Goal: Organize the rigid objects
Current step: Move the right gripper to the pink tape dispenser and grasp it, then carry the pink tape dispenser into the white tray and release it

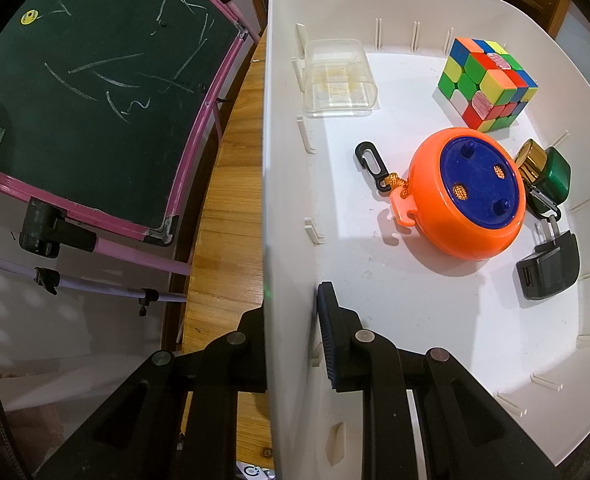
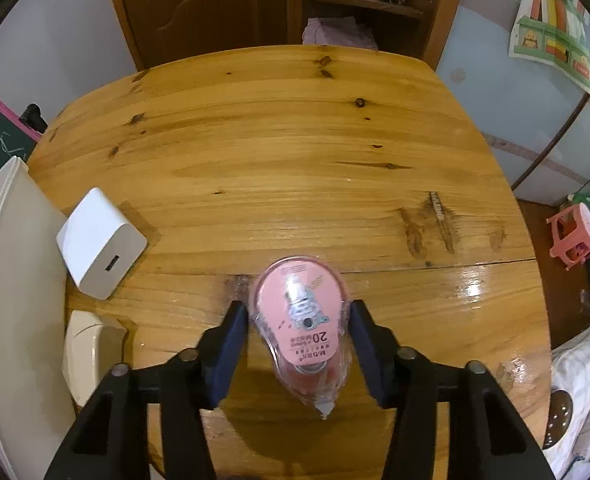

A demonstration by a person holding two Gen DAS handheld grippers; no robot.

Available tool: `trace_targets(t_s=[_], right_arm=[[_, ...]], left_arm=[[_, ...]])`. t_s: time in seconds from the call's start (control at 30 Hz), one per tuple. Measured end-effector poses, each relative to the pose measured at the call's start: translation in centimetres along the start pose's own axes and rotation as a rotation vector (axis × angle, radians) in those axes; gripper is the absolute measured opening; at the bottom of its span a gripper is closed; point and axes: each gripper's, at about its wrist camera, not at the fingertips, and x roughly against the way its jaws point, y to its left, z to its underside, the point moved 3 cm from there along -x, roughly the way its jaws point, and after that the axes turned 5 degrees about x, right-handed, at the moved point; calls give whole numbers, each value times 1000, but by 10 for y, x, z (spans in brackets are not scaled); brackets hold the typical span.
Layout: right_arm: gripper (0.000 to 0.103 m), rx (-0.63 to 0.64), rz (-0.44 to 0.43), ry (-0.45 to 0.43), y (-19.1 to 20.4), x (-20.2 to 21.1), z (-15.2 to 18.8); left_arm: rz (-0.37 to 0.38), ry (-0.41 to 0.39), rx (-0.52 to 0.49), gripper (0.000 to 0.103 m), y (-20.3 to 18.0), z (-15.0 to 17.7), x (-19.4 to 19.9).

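My left gripper (image 1: pixel 291 320) is shut on the left wall of a white plastic bin (image 1: pixel 287 184), one finger inside, one outside. In the bin lie an orange and blue round toy (image 1: pixel 469 198) with a black clip (image 1: pixel 371 166), a colour cube (image 1: pixel 487 82), a clear plastic box (image 1: pixel 339 76), a black plug adapter (image 1: pixel 549 266) and a green and gold bottle (image 1: pixel 547 172). My right gripper (image 2: pixel 299 320) has its fingers around a pink correction tape in clear wrap (image 2: pixel 303 324) on the wooden table (image 2: pixel 295 160), pads at its sides.
A white charger block (image 2: pixel 99 246) and a cream object (image 2: pixel 87 352) lie on the table left of the right gripper, beside the bin's rim (image 2: pixel 11 280). A green chalkboard with a pink frame (image 1: pixel 95 92) stands left of the bin.
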Motion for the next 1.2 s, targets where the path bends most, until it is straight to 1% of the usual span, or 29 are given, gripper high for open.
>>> trace_targets(t_s=[0.13, 0.2, 0.3, 0.47, 0.63, 0.83, 1.0, 1.2], right_arm=[[50, -7, -2, 7, 1, 2, 2], [50, -18, -21, 15, 1, 2, 3], [50, -27, -36, 5, 1, 9, 2], [50, -5, -51, -48, 11, 38, 4], [50, 39, -70, -107, 30, 75, 6], [50, 122, -92, -185, 64, 119, 4], [50, 223, -114, -255, 101, 160, 3], [50, 351, -145, -336, 150, 201, -21]], left_arm=[[0, 0, 0, 23, 0, 0, 0], [0, -1, 0, 23, 0, 0, 0], [0, -1, 1, 23, 0, 1, 0], [2, -3, 1, 23, 0, 0, 0], [0, -15, -1, 23, 2, -2, 2], [2, -28, 2, 23, 1, -1, 4], [5, -35, 3, 23, 2, -1, 5], [8, -37, 4, 23, 3, 1, 6]])
